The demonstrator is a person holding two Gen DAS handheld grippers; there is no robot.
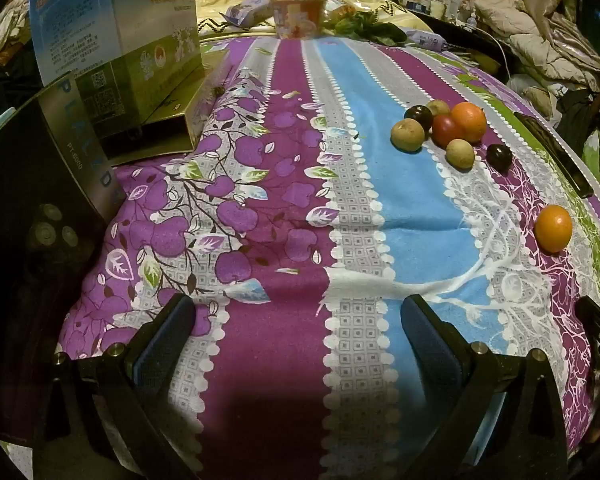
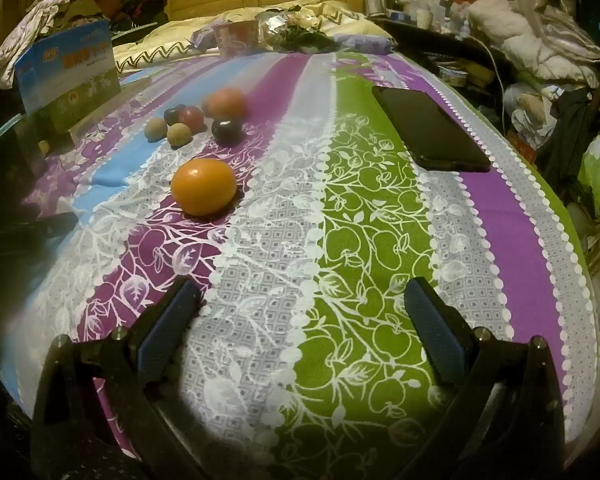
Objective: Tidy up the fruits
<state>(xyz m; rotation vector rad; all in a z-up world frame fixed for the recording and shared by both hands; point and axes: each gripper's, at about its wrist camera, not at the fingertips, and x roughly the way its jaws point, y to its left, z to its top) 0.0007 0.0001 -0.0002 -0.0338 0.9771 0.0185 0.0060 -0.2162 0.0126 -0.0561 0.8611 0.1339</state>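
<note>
Seemingly nothing is sorted yet: both the left hand-held gripper [image 1: 298,320] and right hand-held gripper [image 2: 300,304] gape wide and empty, with the fruit cluster [image 1: 446,128] and a lone orange [image 2: 203,187] loose on the bed [image 2: 364,216].

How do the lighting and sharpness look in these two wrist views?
Left wrist: fruit cluster sharp, strong barrel bend, dark shadow on the bedspread at the bottom. Right wrist: near orange clear, far fruit softer, left edge hazy, corners vignetted.
</note>
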